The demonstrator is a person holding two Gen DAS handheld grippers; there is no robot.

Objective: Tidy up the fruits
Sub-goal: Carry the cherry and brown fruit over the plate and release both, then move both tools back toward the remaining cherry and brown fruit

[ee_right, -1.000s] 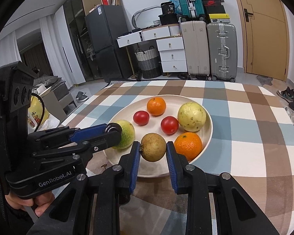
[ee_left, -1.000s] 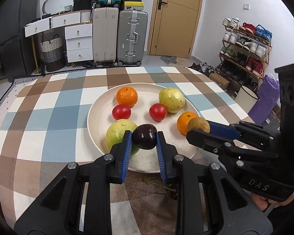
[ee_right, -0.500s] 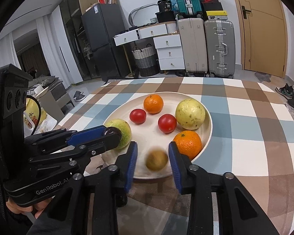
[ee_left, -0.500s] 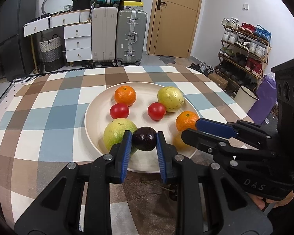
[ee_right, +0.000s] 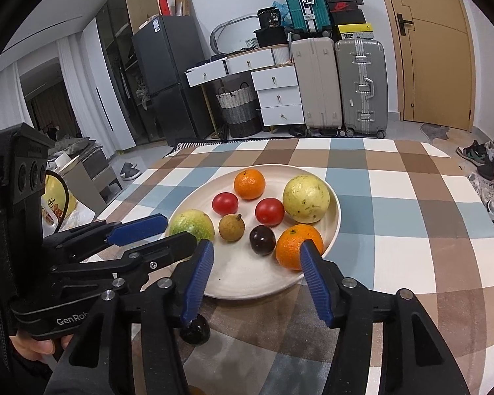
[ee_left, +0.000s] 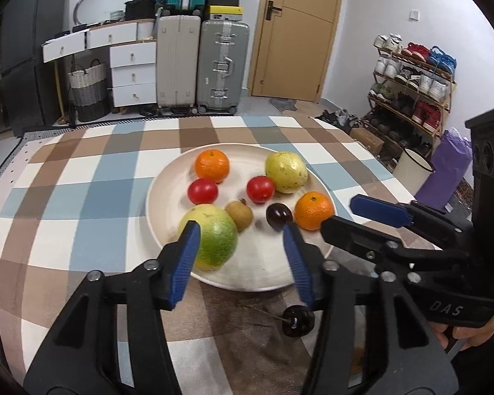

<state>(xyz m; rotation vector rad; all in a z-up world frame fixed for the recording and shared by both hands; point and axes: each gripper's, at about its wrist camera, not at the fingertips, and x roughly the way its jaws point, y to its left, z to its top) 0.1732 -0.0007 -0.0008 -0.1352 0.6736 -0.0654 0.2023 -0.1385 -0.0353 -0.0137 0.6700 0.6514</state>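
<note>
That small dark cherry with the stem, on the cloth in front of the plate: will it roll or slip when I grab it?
The small dark round cherry looks glossy and near-spherical, so it will probably slip from the pads and roll if nudged. Its thin stem lies flat and may slow rolling a little. It sits on the checked tablecloth, off the cream plate; the soft cloth likely damps it.

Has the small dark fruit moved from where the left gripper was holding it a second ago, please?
Yes. The dark fruit has left the left gripper, whose jaws just opened, and lies farther in on the plate, beside the near orange.
</note>
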